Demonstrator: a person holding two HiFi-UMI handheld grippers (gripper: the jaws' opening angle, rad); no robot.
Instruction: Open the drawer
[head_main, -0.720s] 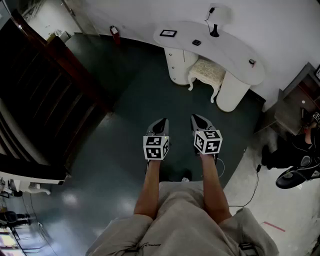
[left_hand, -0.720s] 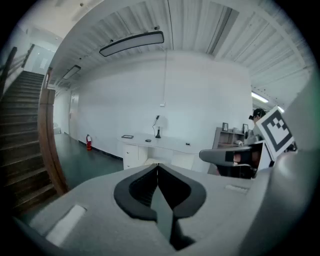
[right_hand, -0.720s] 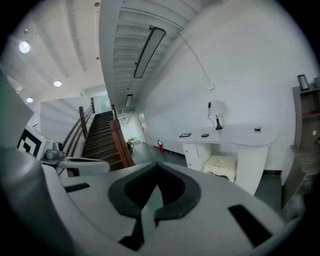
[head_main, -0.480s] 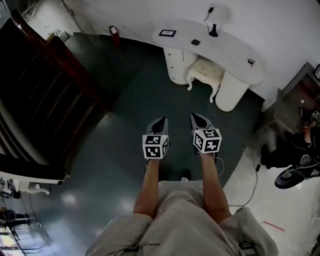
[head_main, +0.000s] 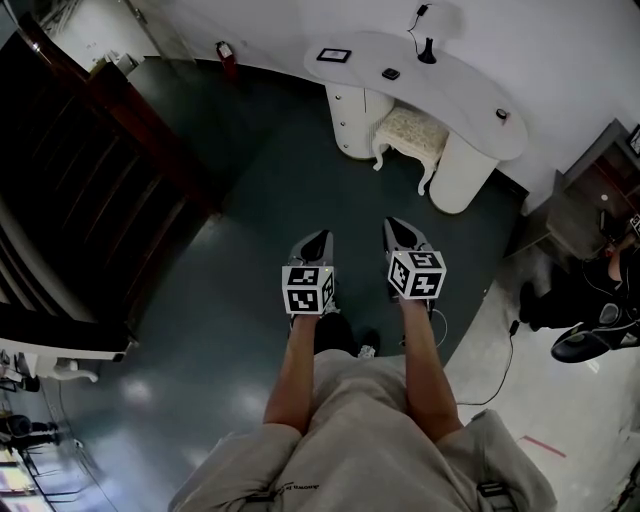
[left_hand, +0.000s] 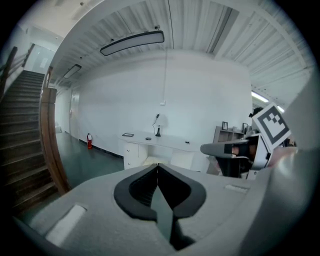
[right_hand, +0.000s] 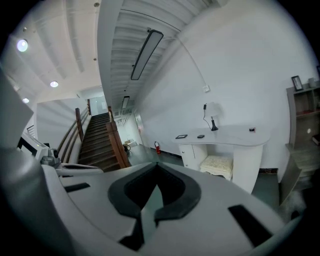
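Note:
A white curved desk (head_main: 450, 90) stands against the far wall across a dark floor. Its left pedestal (head_main: 348, 125) carries the drawers, which look closed. It also shows in the left gripper view (left_hand: 131, 152) and the right gripper view (right_hand: 190, 154). My left gripper (head_main: 321, 240) and right gripper (head_main: 393, 226) are held side by side in front of the person, pointing toward the desk and well short of it. Both are shut with nothing between the jaws; their tips meet in the left gripper view (left_hand: 158, 165) and the right gripper view (right_hand: 156, 165).
A cushioned white stool (head_main: 408, 135) sits under the desk. A dark wooden staircase (head_main: 90, 170) fills the left. A red fire extinguisher (head_main: 222, 50) stands by the far wall. At the right are a shelf unit (head_main: 595, 195), a seated person (head_main: 590, 300) and a floor cable (head_main: 505, 365).
The desk sits slightly higher in the head view and a shoe now shows under the left forearm, as from a step forward. Both grippers stay shut, side by side.

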